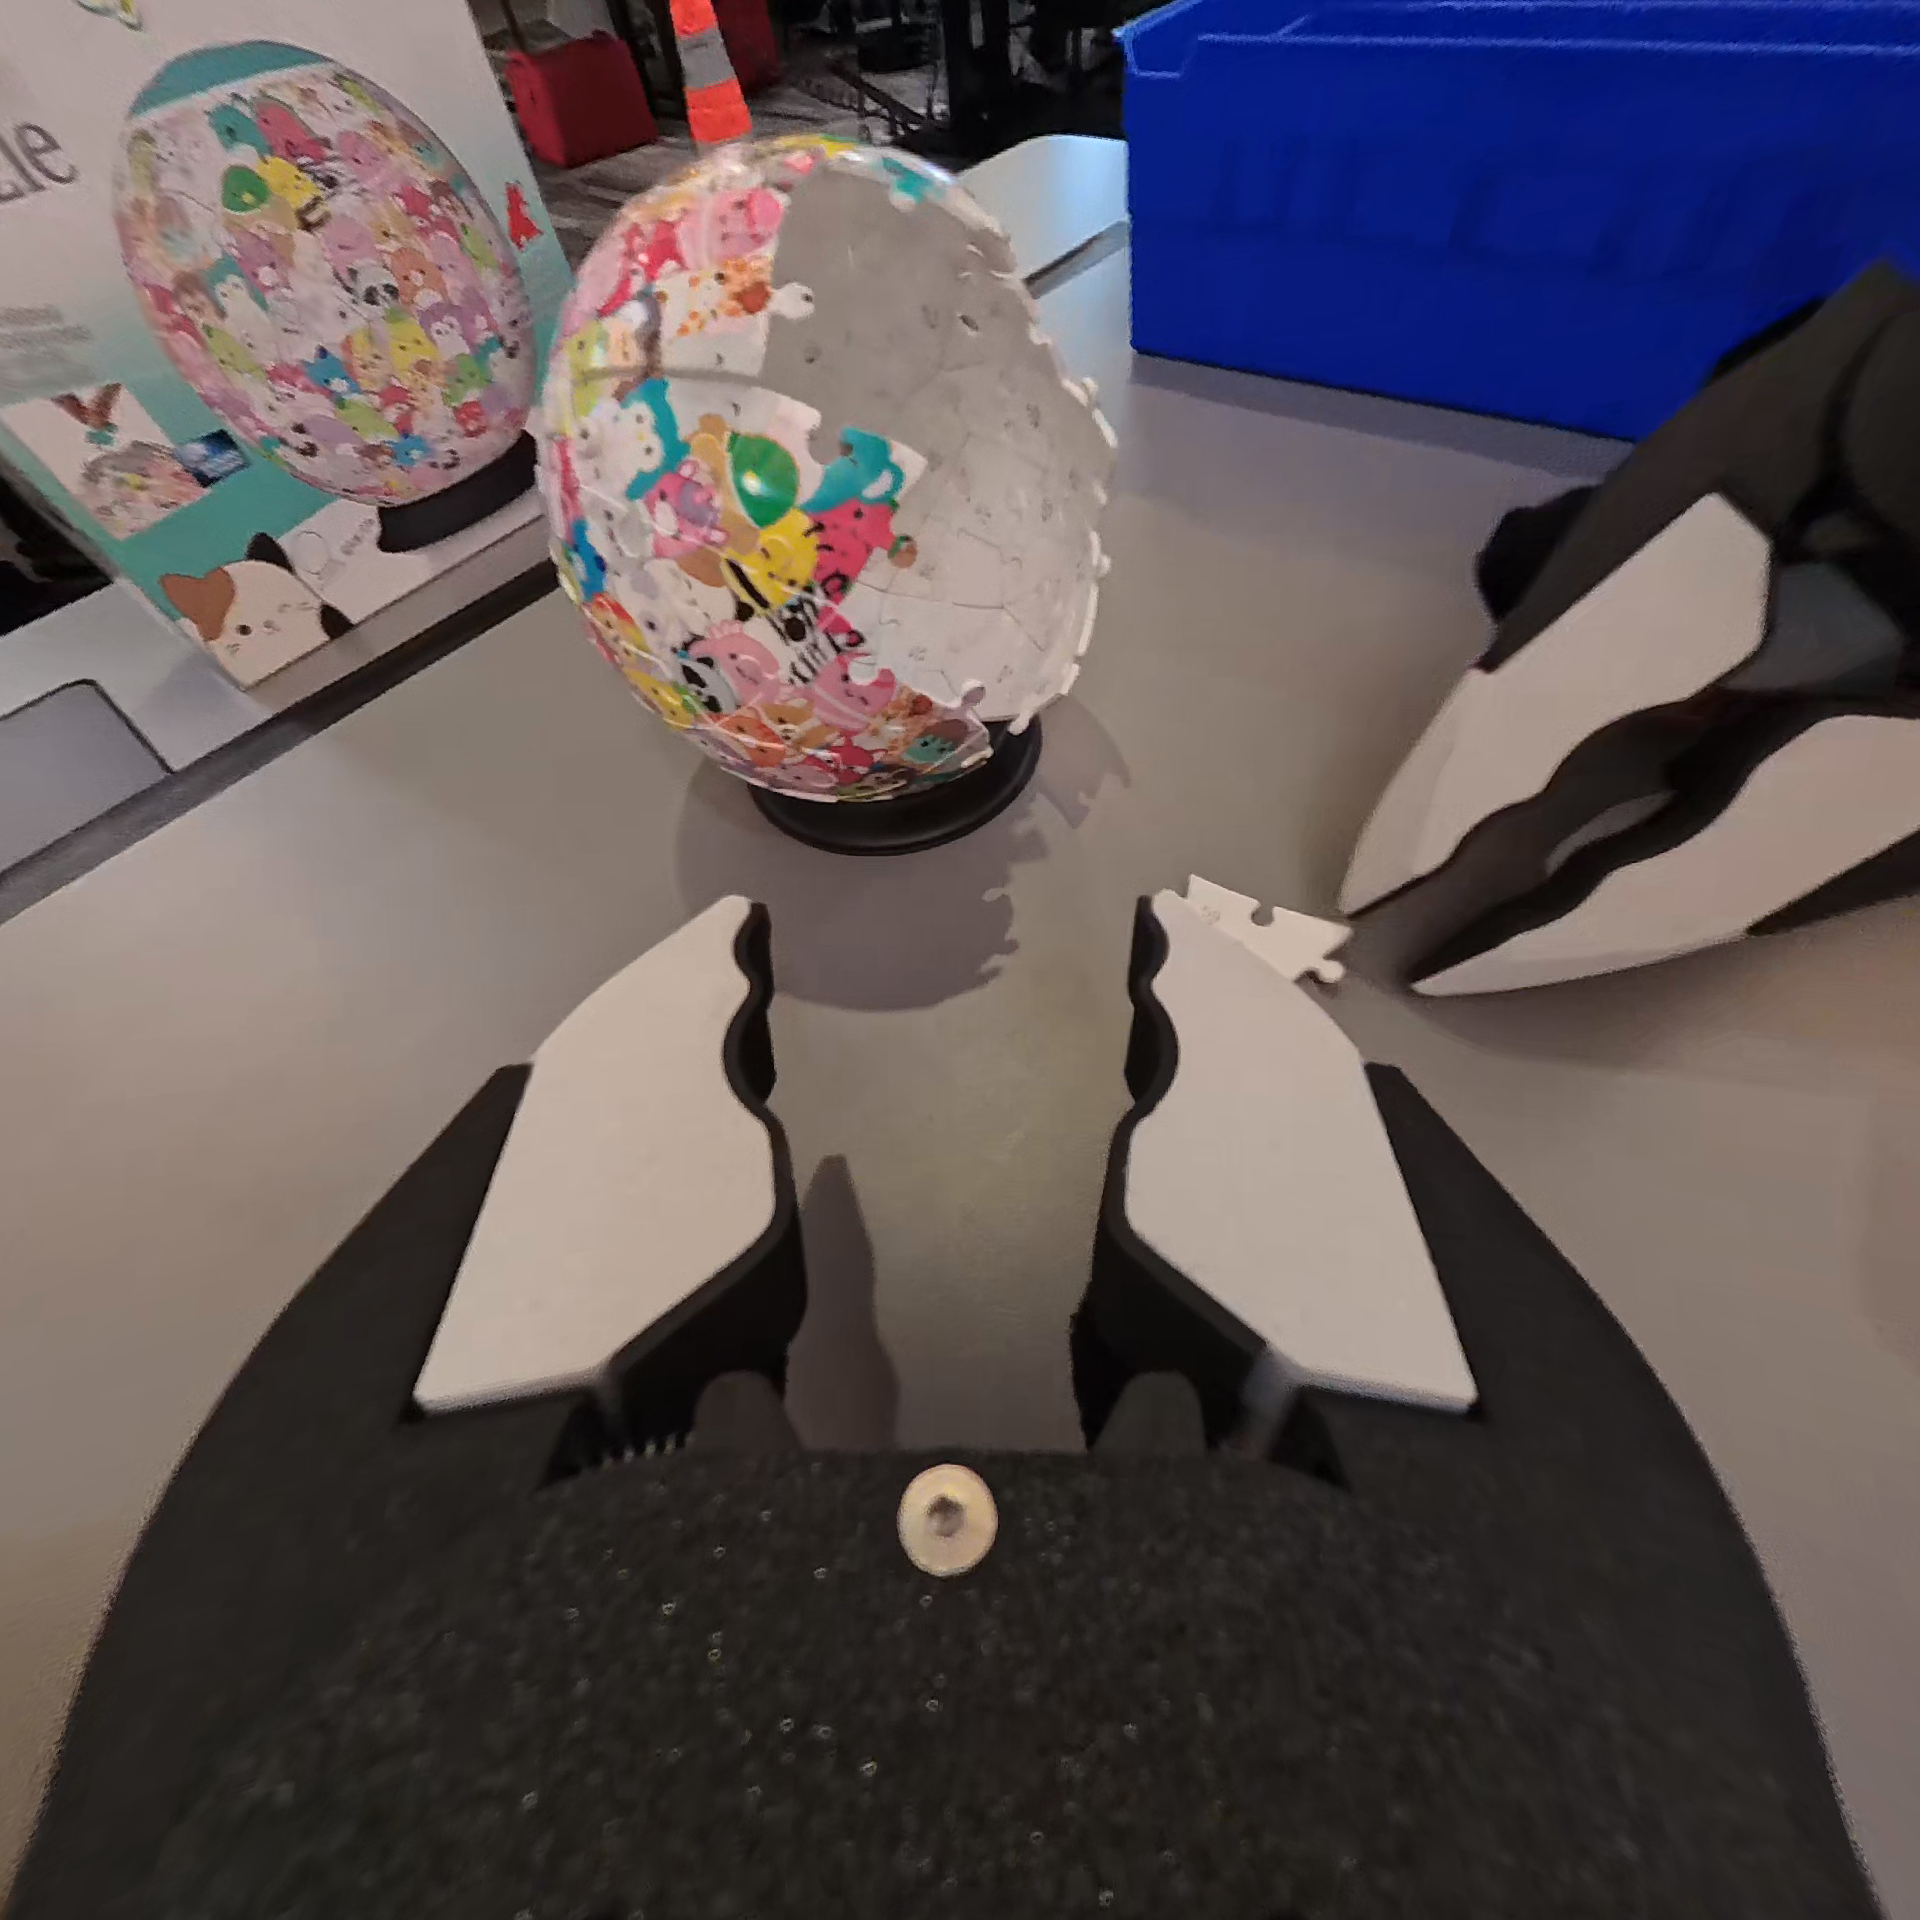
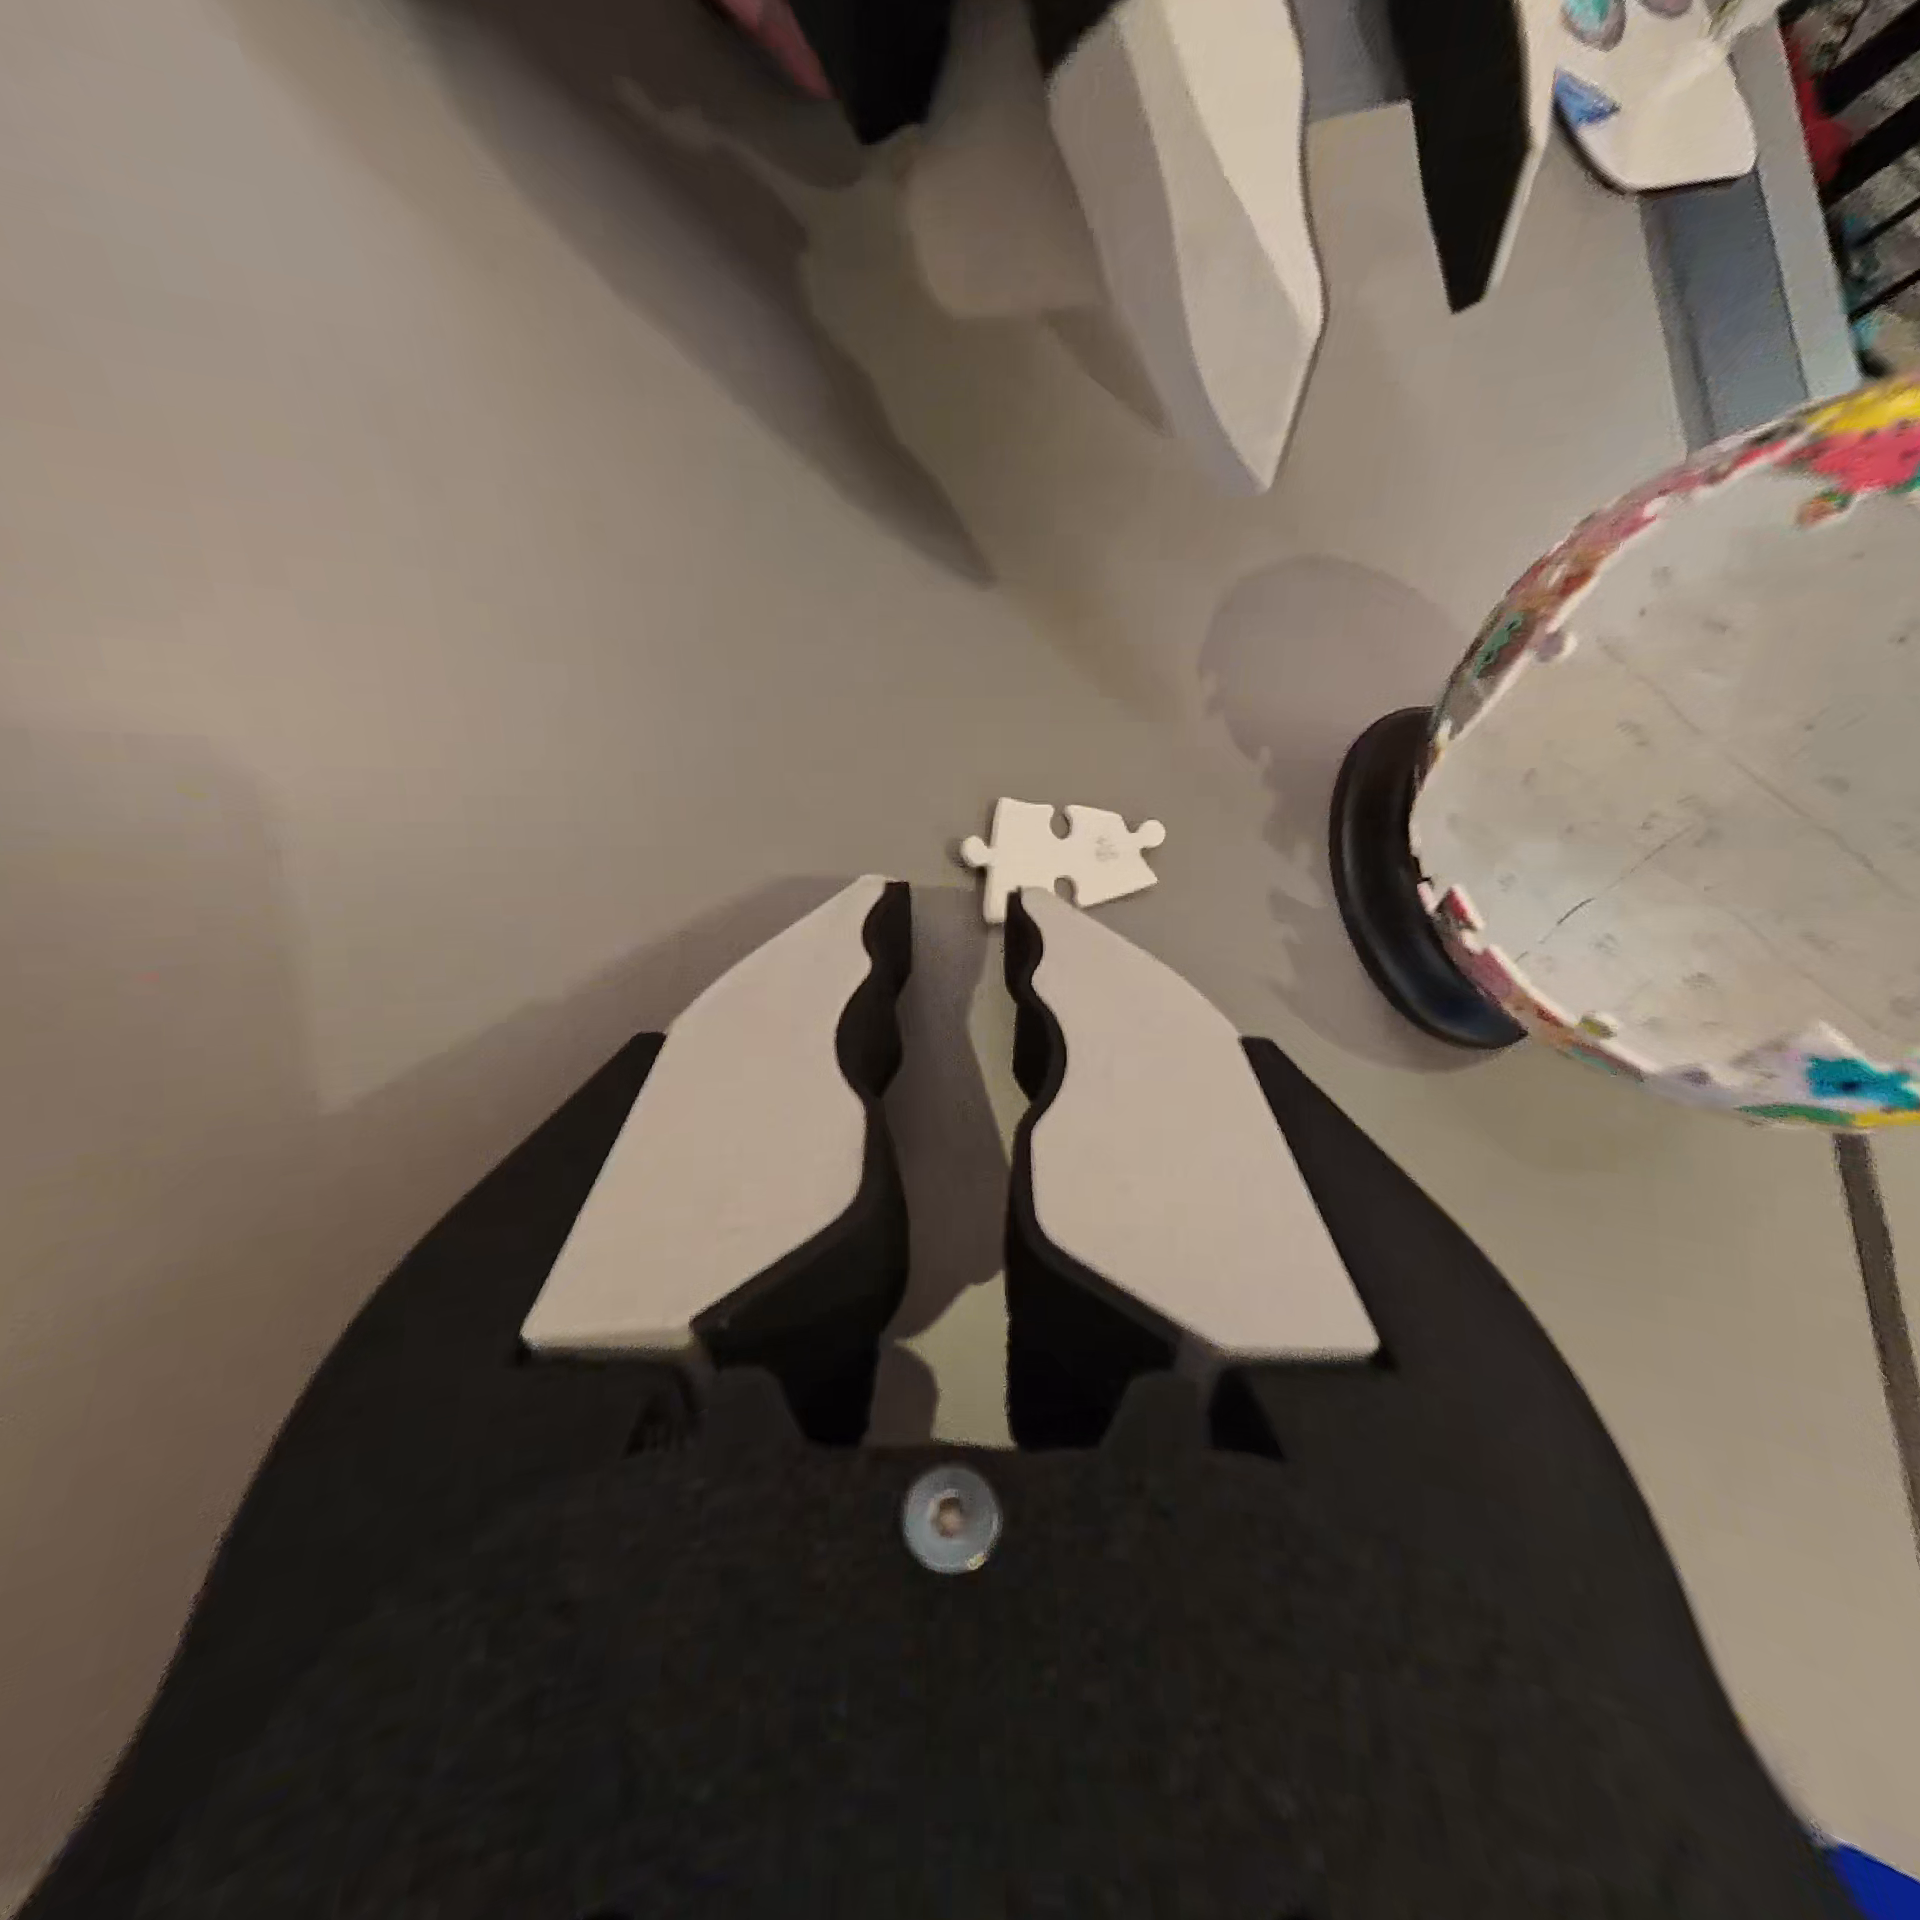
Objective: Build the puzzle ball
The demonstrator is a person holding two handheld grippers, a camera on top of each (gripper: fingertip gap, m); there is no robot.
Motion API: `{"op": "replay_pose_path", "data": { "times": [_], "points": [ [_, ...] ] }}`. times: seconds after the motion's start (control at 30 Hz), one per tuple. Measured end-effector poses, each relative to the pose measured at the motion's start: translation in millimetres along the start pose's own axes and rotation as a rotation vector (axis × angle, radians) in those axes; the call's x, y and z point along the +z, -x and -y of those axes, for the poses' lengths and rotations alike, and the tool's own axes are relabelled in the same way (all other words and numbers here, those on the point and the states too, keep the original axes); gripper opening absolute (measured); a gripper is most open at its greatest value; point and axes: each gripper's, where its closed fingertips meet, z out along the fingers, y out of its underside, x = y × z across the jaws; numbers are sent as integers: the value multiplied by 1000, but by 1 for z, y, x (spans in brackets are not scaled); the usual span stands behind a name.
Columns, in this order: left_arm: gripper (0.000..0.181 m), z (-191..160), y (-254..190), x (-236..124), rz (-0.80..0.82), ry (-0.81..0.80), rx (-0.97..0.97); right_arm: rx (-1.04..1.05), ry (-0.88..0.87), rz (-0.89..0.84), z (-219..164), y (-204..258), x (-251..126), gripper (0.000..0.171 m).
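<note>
The puzzle ball is sitting roughly half built on its black stand on the desk. A loose white piece is lying nearby. The left gripper is gaping wide and empty; the right gripper is nearly closed, empty, its fingers beside the piece. Only the left view is showing the box and blue bin.

right gripper seemingly touching puzzle piece

grey tabletop, blue bin at back, dim cluttered floor beyond
</note>
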Motion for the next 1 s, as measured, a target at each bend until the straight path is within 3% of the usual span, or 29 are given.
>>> {"op": "replay_pose_path", "data": {
  "times": [0.03,0.17,0.3,0.4,0.53,0.63,0.7,0.87,1.0],
  "points": [
    [64,-1,-5,1,-33,9,12,33,-8,15,0,0,1,13],
    [43,-11,-39,3,-205,75,127,175,-23,92,-6,-8,-2,25],
    [42,-31,-56,20,-365,270,105,318,0,232,-12,-5,0,30],
    [46,-32,-69,24,-487,324,50,322,7,224,-13,-6,1,35],
    [54,-37,-71,32,-474,366,101,338,7,216,-12,-9,4,38],
    [50,-35,-79,38,-461,361,139,343,7,208,-10,-11,7,35],
    [37,-34,-82,38,-460,358,153,342,8,202,-10,-12,7,26],
    [36,-35,-80,40,-430,356,156,316,11,180,-10,-12,7,5],
    [35,-34,-81,39,-403,343,187,311,0,149,-10,-15,5,20]
  ]
}}
